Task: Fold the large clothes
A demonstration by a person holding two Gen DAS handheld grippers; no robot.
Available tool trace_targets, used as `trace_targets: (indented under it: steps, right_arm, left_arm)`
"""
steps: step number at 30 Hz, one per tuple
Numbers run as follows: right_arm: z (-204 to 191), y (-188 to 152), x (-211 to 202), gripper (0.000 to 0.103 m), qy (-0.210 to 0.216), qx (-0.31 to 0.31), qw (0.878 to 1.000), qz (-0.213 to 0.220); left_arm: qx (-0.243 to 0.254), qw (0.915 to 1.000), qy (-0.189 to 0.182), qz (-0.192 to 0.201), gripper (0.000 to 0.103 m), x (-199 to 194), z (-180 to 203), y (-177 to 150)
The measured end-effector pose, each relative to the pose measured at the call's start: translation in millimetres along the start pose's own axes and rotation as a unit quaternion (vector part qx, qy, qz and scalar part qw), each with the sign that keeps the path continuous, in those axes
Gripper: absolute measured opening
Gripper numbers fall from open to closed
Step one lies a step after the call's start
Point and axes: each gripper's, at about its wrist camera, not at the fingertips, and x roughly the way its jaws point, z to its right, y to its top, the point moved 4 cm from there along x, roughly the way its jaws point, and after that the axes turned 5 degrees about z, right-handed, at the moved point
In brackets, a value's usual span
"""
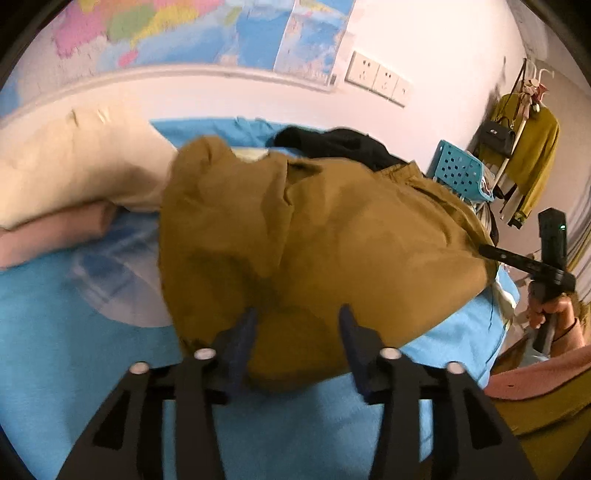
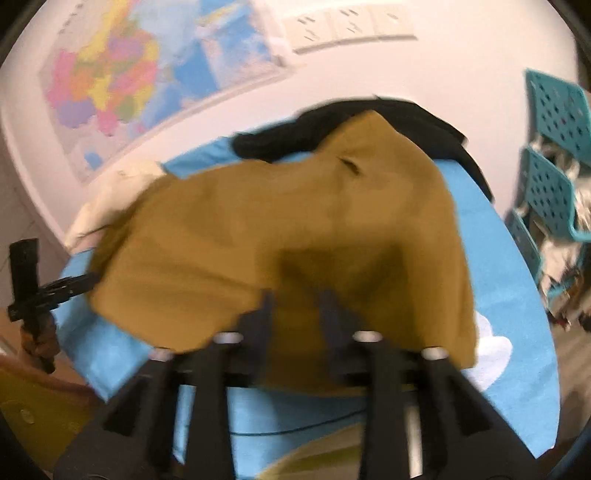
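We see L gripper [image 1: 297, 317] angled down, jaws partly apart w/ cloth bunched between; pad contact unclear. R gripper [image 2: 295, 299] likewise tilted down, jaws narrower, blurred. Each side's hand [image 1: 550, 310] grips its handle from below.

The mustard garment [image 1: 314, 229] is matt woven cloth. The blue cover [image 1: 74, 350] under it looks soft and fuzzy. The teal chair [image 2: 554, 110] is perforated plastic.

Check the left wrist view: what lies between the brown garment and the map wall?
Left wrist view: a black garment bunched behind the brown garment, a strip of blue cover, then the wall with the map.
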Motion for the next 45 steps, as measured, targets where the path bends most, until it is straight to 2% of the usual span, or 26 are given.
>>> trace_targets:
  steps: [4,7,8,10,14,15,17,19,20,23,26,31,33,35,38,40,45]
  right_arm:
    - [-19,2,-10,0.040,-0.017,-0.035,0.999,0.013]
    - [-6,-1,-11,0.038,-0.045,-0.018,0.999,0.013]
    - [0,-2,-10,0.035,-0.041,-0.006,0.999,0.013]
    - [13,-6,-6,0.019,-0.045,0.009,0.999,0.005]
    - [22,-11,0,0.017,-0.031,0.038,0.999,-0.002]
    - [22,-10,-3,0.019,-0.028,0.042,0.999,-0.002]
    - [23,-9,-11,0.030,-0.010,0.063,0.998,0.001]
    - [26,-10,-26,0.055,0.011,0.092,0.996,0.007]
    - [30,-9,-33,0.059,0.011,0.105,0.994,0.010]
    - [43,-20,-55,0.060,0.033,0.157,0.987,0.009]
    - [53,-38,-65,0.063,0.058,0.208,0.976,-0.009]
    - [54,-49,-48,0.063,0.075,0.239,0.968,-0.026]
    - [51,-45,-36,0.063,0.097,0.245,0.964,-0.025]
    - [48,-44,-24,0.061,0.090,0.244,0.965,-0.035]
    - [43,-34,-10,0.072,0.077,0.248,0.965,-0.024]
    - [38,-27,-1,0.077,0.065,0.254,0.965,-0.014]
    - [37,-18,10,0.076,0.026,0.273,0.962,0.019]
  left_arm:
    - [-0.020,0.9990,0.037,0.014,0.048,-17,-19,-1]
    - [-0.021,0.9966,0.079,-0.005,0.049,-14,-30,-6]
    - [-0.030,0.9963,0.079,-0.015,0.049,-11,-34,-10]
    - [-0.043,0.9964,0.070,-0.019,0.048,-7,-37,-13]
    - [-0.055,0.9957,0.066,-0.035,0.049,3,-40,-16]
    - [-0.065,0.9949,0.066,-0.041,0.050,3,-42,-17]
    - [-0.083,0.9942,0.055,-0.041,0.052,-1,-45,-18]
    - [-0.095,0.9936,0.041,-0.046,0.055,-7,-46,-22]
    - [-0.104,0.9929,0.023,-0.053,0.058,-10,-45,-25]
    - [-0.123,0.9898,-0.026,-0.067,0.061,-15,-35,-36]
    - [-0.131,0.9855,-0.081,-0.072,0.065,-16,-19,-42]
    - [-0.143,0.9818,-0.103,-0.070,0.069,1,-10,-34]
    - [-0.151,0.9800,-0.110,-0.068,0.072,6,-10,-29]
    - [-0.162,0.9778,-0.117,-0.062,0.077,10,-12,-25]
    - [-0.197,0.9682,-0.146,-0.050,0.087,16,-18,-17]
    - [-0.210,0.9653,-0.149,-0.044,0.088,21,-20,-12]
    - [-0.240,0.9600,-0.140,-0.033,0.088,26,-22,-3]
